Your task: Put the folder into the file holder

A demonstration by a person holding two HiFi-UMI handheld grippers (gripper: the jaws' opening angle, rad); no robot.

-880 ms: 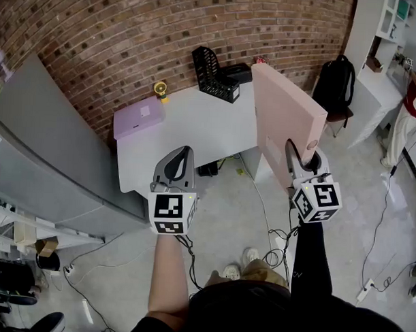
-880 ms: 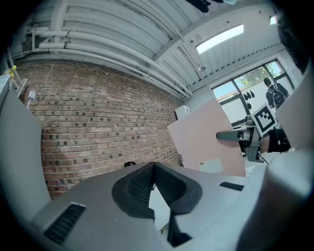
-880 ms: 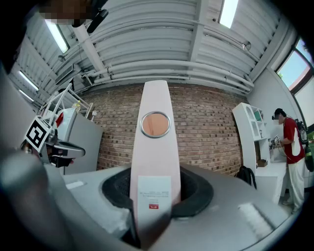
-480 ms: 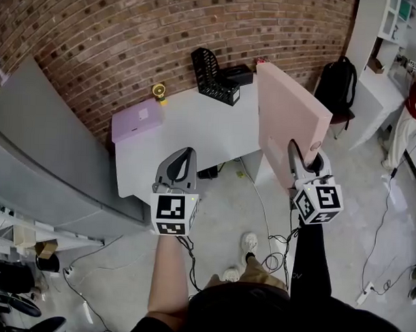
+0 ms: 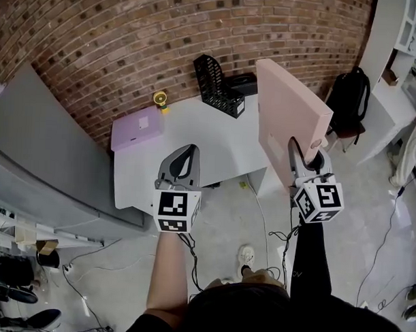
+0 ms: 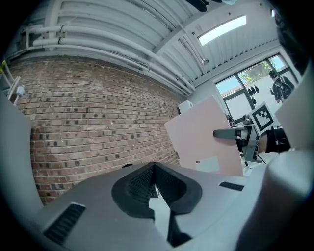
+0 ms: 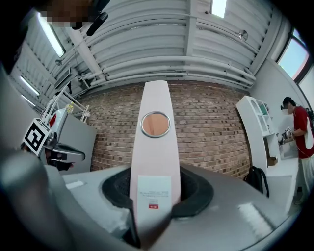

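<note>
A lilac case (image 5: 137,127) lies flat at the left end of the white surface (image 5: 202,138). The left gripper (image 5: 187,151) hangs in front of that surface, its jaws pressed together on nothing. The black file holder (image 5: 218,77) stands at the back edge, by the brick wall. The right gripper (image 5: 305,153) has its jaws pinching the spine of the pink folder (image 5: 288,110), which is upright in the air at the surface's right end, apart from the holder.

Bright and even, lit from ceiling strip lights (image 6: 223,29), with only soft shadows beneath the desk (image 5: 202,128). Heavily bowed at edges, darkly vignetted in both gripper views. Blurred up close on the right hand-held gripper (image 7: 154,191).
</note>
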